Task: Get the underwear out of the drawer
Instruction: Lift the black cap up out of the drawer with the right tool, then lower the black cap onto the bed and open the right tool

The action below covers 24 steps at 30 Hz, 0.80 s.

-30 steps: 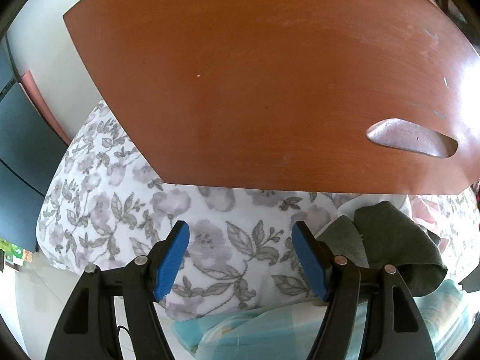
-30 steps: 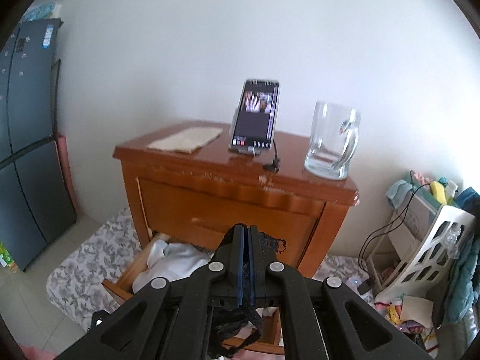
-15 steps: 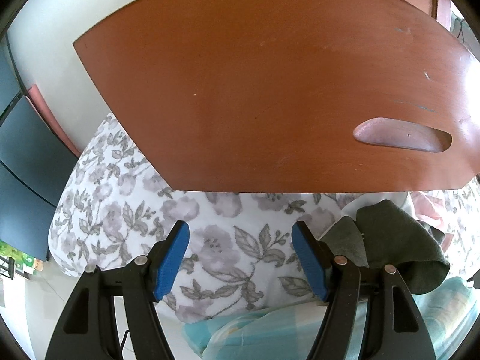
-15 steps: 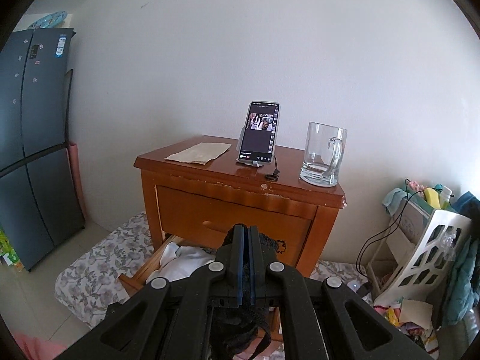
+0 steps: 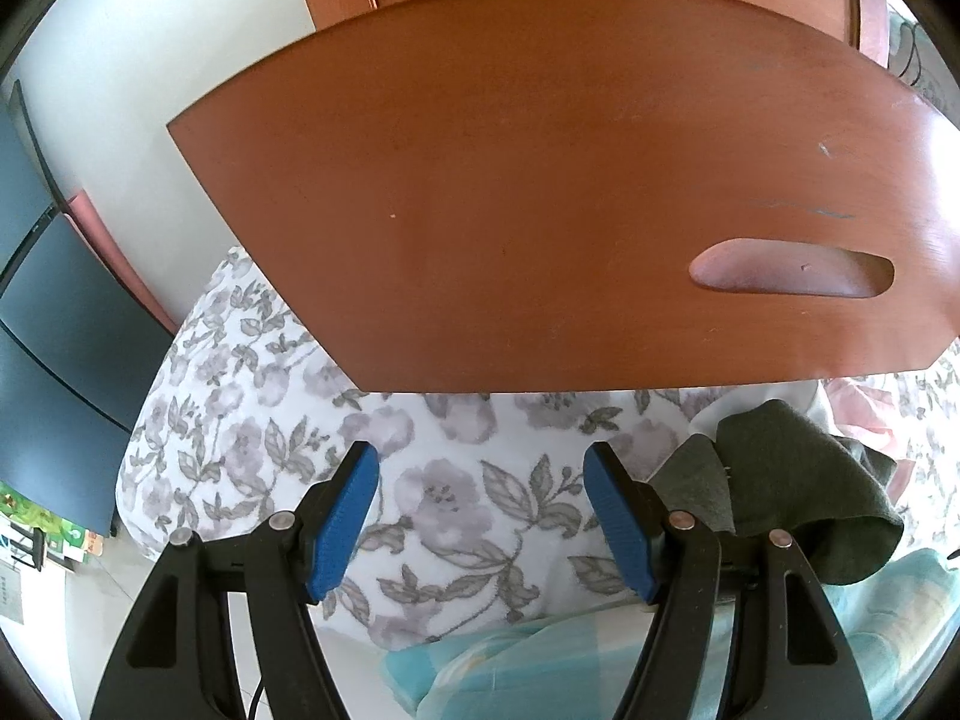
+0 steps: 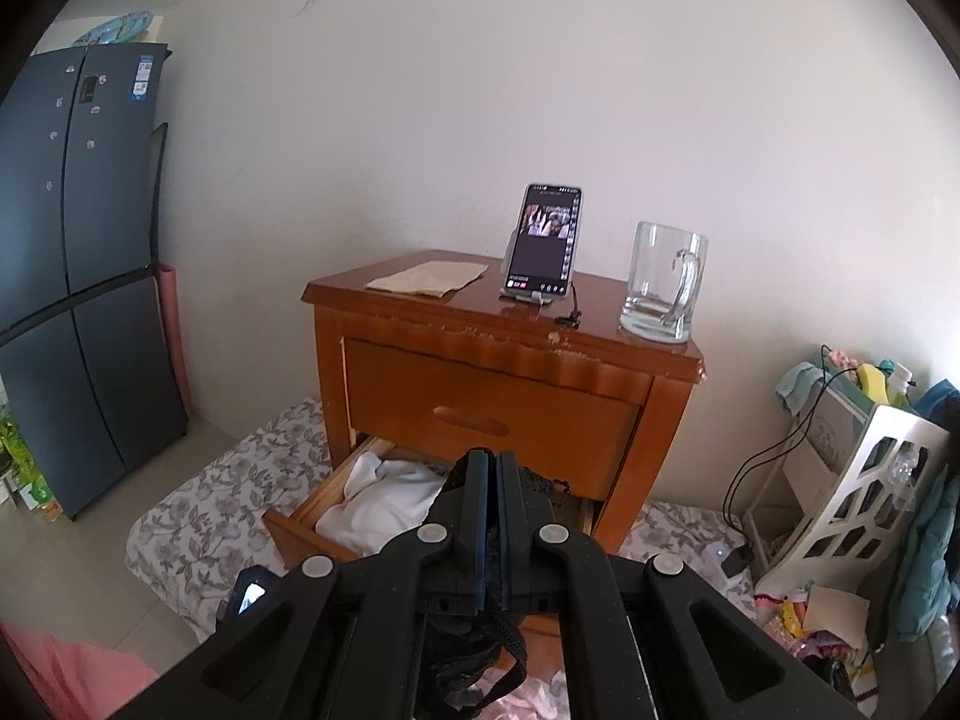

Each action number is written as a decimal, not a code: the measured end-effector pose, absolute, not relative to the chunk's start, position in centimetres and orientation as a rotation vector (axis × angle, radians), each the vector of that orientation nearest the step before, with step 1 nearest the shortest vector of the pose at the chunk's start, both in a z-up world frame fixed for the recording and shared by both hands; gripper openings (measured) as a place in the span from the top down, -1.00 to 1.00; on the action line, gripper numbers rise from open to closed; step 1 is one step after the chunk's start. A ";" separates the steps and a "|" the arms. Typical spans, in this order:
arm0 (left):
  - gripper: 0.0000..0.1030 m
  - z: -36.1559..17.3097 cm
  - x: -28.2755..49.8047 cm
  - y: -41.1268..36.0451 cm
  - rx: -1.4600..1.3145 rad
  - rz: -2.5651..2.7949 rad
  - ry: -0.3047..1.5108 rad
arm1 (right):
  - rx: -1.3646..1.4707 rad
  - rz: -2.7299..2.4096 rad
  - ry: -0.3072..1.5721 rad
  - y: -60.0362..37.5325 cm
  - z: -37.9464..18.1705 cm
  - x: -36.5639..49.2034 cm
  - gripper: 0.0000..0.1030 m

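In the right wrist view my right gripper (image 6: pixel 492 462) is shut on black lace underwear (image 6: pixel 474 666), which hangs in a bunch below the jaws. Behind it stands a wooden nightstand (image 6: pixel 498 396). Its bottom drawer (image 6: pixel 312 516) is pulled out, and white clothing (image 6: pixel 384 498) lies inside. In the left wrist view my left gripper (image 5: pixel 480 474) is open over a floral mat (image 5: pixel 252 438), nothing between its blue pads. Close above it is a wooden drawer front (image 5: pixel 540 192) with a handle recess (image 5: pixel 792 267).
A phone on a stand (image 6: pixel 543 243), a glass mug (image 6: pixel 663 282) and a folded cloth (image 6: pixel 426 277) sit on the nightstand top. A dark fridge (image 6: pixel 78 276) stands left, a white rack (image 6: pixel 852 480) with clutter right. Dark green cloth (image 5: pixel 798 480) lies beside the left gripper.
The right gripper has drawn back from the nightstand with the black underwear, so the furniture looks smaller. In the left view the drawer front has slid lower and more cabinet shows above.
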<state>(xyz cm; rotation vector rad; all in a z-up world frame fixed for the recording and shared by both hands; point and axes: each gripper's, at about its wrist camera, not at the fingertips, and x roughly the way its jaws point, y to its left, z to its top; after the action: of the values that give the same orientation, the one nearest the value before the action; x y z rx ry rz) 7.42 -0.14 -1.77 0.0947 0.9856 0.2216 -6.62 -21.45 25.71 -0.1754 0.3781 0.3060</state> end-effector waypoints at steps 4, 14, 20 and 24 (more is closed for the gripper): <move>-0.39 -1.7 7.3 -0.3 0.103 0.222 0.981 | -0.176 0.312 0.397 -21.4 25.1 -6.8 0.95; -0.39 -1.7 7.3 -0.3 0.104 0.223 0.979 | -0.186 0.349 0.509 -20.1 21.7 -5.3 0.95; -0.39 -1.7 7.4 -0.3 0.098 0.218 0.983 | -0.202 0.387 0.609 -18.6 18.7 -3.5 0.95; -0.39 -1.7 7.4 -0.2 0.096 0.217 0.983 | -0.214 0.411 0.653 -17.6 17.1 -2.7 0.95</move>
<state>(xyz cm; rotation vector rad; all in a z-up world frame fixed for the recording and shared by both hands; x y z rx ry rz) 7.38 -0.25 -1.74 0.0956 0.9828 0.2167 -2.66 -17.57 17.14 -0.2141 0.6534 0.4112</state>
